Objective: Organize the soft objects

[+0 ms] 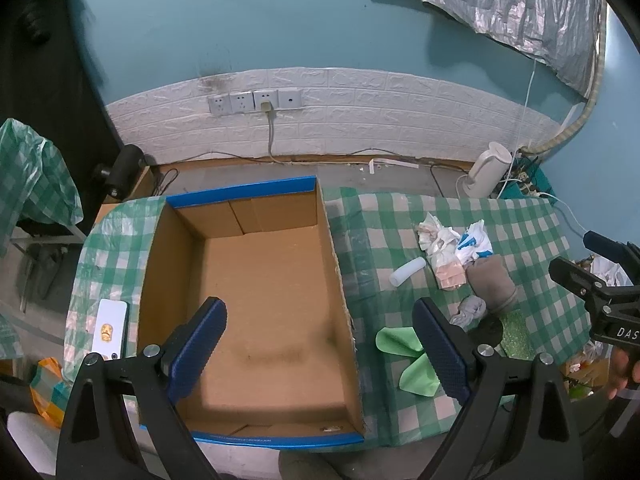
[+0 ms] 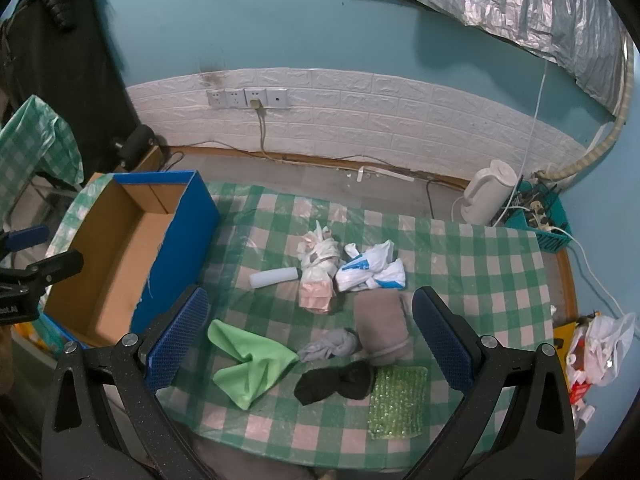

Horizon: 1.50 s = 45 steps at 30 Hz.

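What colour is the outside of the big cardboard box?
Blue. The open cardboard box shows its blue outer wall best in the right wrist view.

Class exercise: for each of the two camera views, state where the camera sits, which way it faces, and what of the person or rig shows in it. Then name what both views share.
Left wrist: on the left gripper, facing down into the empty box; its open fingers show, the right gripper at the edge.
Right wrist: on the right gripper, facing down at the cloths; green cloth between its open fingers.
Shared: box, green cloth, kettle, checked table.
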Motion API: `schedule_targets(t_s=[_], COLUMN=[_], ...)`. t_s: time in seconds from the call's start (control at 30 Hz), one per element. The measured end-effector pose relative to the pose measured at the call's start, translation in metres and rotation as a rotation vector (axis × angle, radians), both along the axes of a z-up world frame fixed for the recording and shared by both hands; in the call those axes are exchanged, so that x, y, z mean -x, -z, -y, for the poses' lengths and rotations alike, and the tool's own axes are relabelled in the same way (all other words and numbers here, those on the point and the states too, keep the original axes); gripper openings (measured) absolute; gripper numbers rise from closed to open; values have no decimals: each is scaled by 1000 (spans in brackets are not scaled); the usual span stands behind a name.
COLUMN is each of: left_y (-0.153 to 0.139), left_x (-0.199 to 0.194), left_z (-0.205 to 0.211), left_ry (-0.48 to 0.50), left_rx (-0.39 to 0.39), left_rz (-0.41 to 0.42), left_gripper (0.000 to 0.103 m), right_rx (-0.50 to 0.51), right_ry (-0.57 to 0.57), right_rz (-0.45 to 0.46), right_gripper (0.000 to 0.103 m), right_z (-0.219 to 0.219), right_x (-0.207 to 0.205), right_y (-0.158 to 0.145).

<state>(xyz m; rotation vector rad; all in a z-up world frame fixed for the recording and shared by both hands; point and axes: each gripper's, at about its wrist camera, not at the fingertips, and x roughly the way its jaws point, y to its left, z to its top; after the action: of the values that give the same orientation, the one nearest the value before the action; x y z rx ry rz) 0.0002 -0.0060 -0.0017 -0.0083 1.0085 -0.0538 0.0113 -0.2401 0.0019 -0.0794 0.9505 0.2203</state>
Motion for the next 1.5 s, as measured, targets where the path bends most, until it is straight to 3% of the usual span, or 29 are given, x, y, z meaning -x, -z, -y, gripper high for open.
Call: schedule_targets(t_s=[0.93,1.27,1.5], left_y=[8,17,33], left_x=[0,-7,-13], left_z=[10,29,54], left_ry=[32,80,132], left_rx=[-21,-9,-55], left_rz=[-19,-78,-129], left_gripper=[95,95,95], right_rx=[5,19,36], right_ry=[9,40,63], right_rz=[-6,-25,-49], right_gripper=[101,101,101], right_z=[17,30,42], right_x=[0,-1,-2], right_y=[2,4,15])
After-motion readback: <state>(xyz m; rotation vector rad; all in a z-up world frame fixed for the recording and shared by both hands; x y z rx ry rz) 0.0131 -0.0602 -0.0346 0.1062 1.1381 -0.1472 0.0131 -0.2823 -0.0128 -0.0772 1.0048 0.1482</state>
